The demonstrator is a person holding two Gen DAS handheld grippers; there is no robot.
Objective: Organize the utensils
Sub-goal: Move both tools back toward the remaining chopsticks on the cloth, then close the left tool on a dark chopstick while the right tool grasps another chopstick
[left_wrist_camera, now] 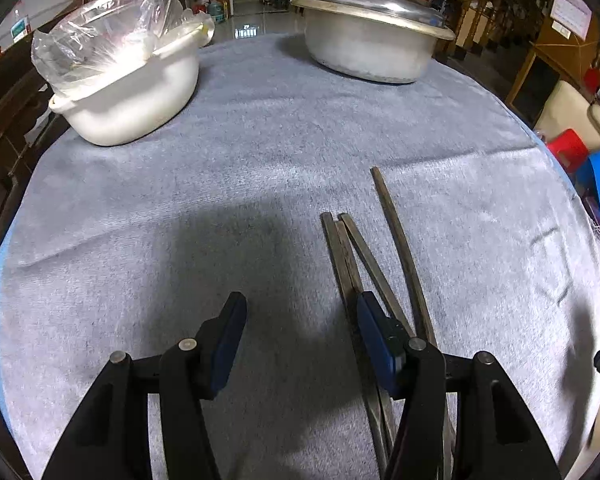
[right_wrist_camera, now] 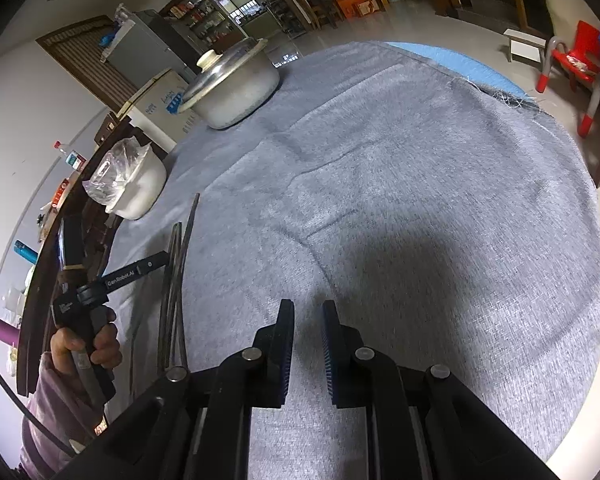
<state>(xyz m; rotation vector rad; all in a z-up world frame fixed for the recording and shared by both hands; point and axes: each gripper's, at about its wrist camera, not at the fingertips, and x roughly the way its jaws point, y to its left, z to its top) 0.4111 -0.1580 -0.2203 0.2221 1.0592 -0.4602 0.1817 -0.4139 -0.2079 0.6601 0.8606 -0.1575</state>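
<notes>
Several dark chopsticks (left_wrist_camera: 380, 264) lie close together on the grey cloth (left_wrist_camera: 220, 180), pointing away from me. My left gripper (left_wrist_camera: 300, 304) hovers low over the cloth with its jaws open and nothing between them. Its right finger (left_wrist_camera: 376, 328) sits over the leftmost chopsticks. The right wrist view shows the same chopsticks (right_wrist_camera: 176, 280) at the left, with the left gripper (right_wrist_camera: 116, 242) held in a hand (right_wrist_camera: 88, 344) beside them. My right gripper (right_wrist_camera: 308, 308) hangs over bare cloth to the right of the chopsticks, its jaws a narrow gap apart and empty.
A white basin (left_wrist_camera: 132, 96) holding a clear plastic bag stands at the far left of the round table. A lidded metal pot (left_wrist_camera: 372, 40) stands at the far side. A red chair (right_wrist_camera: 576, 60) is on the floor beyond the table edge.
</notes>
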